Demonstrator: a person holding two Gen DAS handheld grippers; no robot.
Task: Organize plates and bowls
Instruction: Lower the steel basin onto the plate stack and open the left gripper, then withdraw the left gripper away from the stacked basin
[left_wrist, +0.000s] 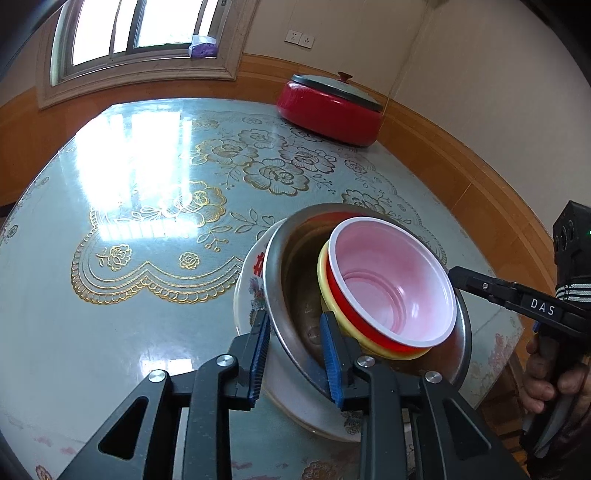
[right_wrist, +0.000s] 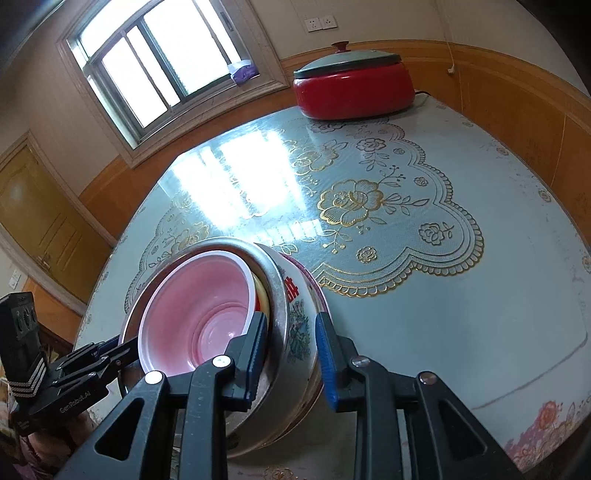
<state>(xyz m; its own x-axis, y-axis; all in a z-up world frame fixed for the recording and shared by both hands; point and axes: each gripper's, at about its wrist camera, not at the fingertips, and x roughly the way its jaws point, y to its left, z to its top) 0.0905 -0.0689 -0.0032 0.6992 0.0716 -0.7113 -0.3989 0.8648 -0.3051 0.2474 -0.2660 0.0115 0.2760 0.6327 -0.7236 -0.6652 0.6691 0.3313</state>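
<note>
My left gripper (left_wrist: 295, 354) has its jaws astride the rim of the steel bowl (left_wrist: 291, 258) – one pad outside, one inside, and I can't tell whether they truly pinch. That bowl sits in the white floral bowl (left_wrist: 247, 295) and carries the yellow bowl (left_wrist: 327, 299) and the red bowl (left_wrist: 391, 280), all tilted near the table (left_wrist: 147, 258) edge. My right gripper (right_wrist: 291, 354) straddles the opposite wall of the stack with a visible gap – no clamp there. If either hold is loose, I judge the slanted nest could slide off
</note>
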